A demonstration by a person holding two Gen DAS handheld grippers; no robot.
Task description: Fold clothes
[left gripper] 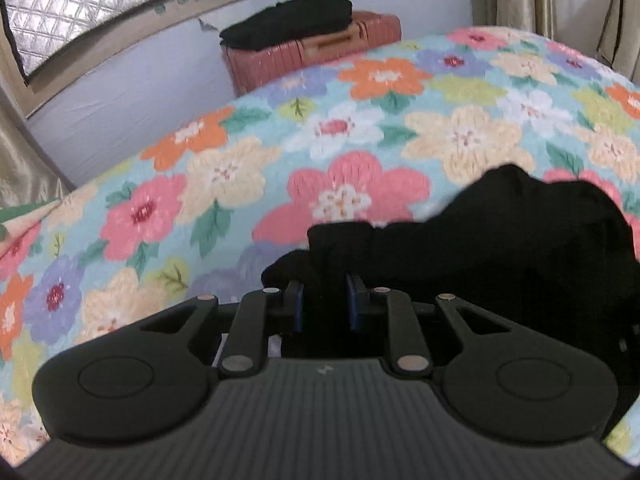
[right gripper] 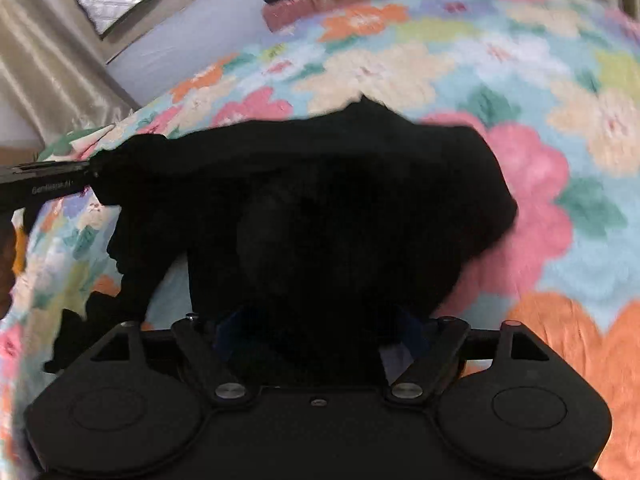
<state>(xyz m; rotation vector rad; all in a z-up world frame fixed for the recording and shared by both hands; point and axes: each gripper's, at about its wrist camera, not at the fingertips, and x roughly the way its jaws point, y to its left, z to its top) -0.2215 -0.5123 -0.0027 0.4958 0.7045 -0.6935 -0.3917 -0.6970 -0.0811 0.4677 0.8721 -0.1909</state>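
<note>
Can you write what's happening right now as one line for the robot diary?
step: folding | left tongs: shut on black garment | right tongs: buried in garment, state unclear | surface: flowered blanket | folded black pile on pink suitcase

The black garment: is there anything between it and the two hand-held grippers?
Nothing visible. The left hand-held gripper already has a fold of the black garment between its fingers. At the right hand-held gripper the cloth covers the fingers, so its grip cannot be confirmed.

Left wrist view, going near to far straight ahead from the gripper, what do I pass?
Left gripper shut on the black garment → floral bedspread → pink suitcase → folded black clothes on top of it.
</note>
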